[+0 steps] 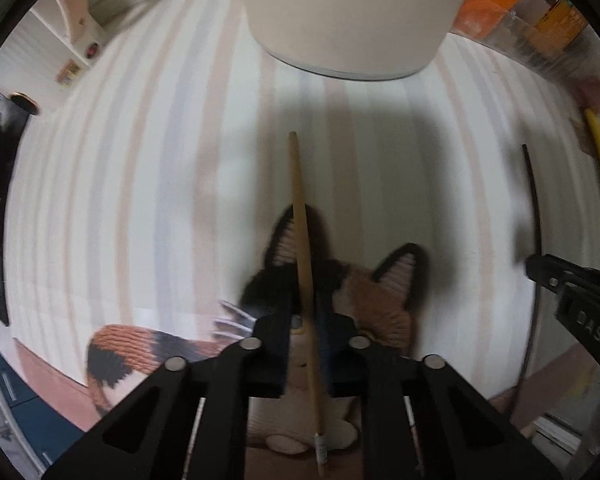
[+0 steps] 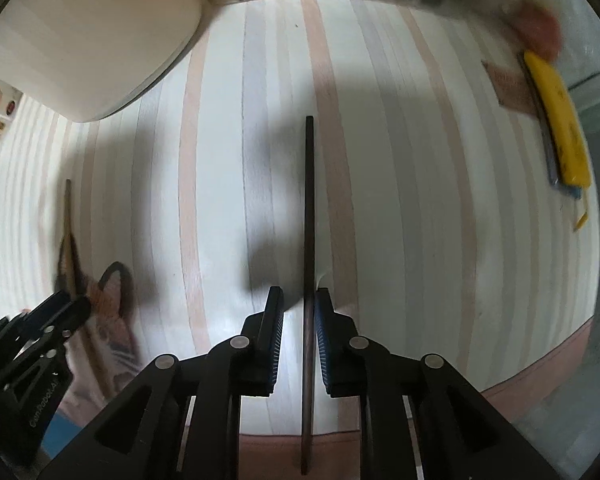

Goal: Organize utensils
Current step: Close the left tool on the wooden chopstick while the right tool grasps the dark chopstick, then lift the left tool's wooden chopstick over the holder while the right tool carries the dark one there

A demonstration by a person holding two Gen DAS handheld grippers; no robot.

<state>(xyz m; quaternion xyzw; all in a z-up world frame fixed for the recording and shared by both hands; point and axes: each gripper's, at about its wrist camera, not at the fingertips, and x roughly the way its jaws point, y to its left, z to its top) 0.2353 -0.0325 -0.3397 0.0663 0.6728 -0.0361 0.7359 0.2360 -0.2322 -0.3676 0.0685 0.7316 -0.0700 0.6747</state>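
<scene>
While both grippers hung over the striped cloth (image 2: 400, 200), each had a slim stick between its fingers. The left gripper (image 1: 304, 320) had its black jaws closed on a pale wooden chopstick (image 1: 300, 208), a round, smooth, light-brown rod that ran forward from between the pads and tapered slightly toward its far tip; a small white band ringed it near its near end. Below it lay a plush cat-shaped mat (image 1: 384, 296), knitted in rust, black and cream, with pointed ears edged in black. The right gripper (image 2: 299, 320) held a dark chopstick (image 2: 309, 208), nearly black, thin and straight, with a squared tip; the ribbed blue-edged pad on its right side touched the stick, while a narrow gap showed on the left, so the jaws stood only slightly apart. Ahead of both tools stood a cream cylindrical holder (image 1: 352, 16), matte and smooth-walled, resting on the cloth with a dark line at its base. The cloth bore soft lengthwise stripes of pink, grey and white. Near its far right edge lay a yellow-handled tool (image 2: 560, 128), glossy and curved, blurred.
</scene>
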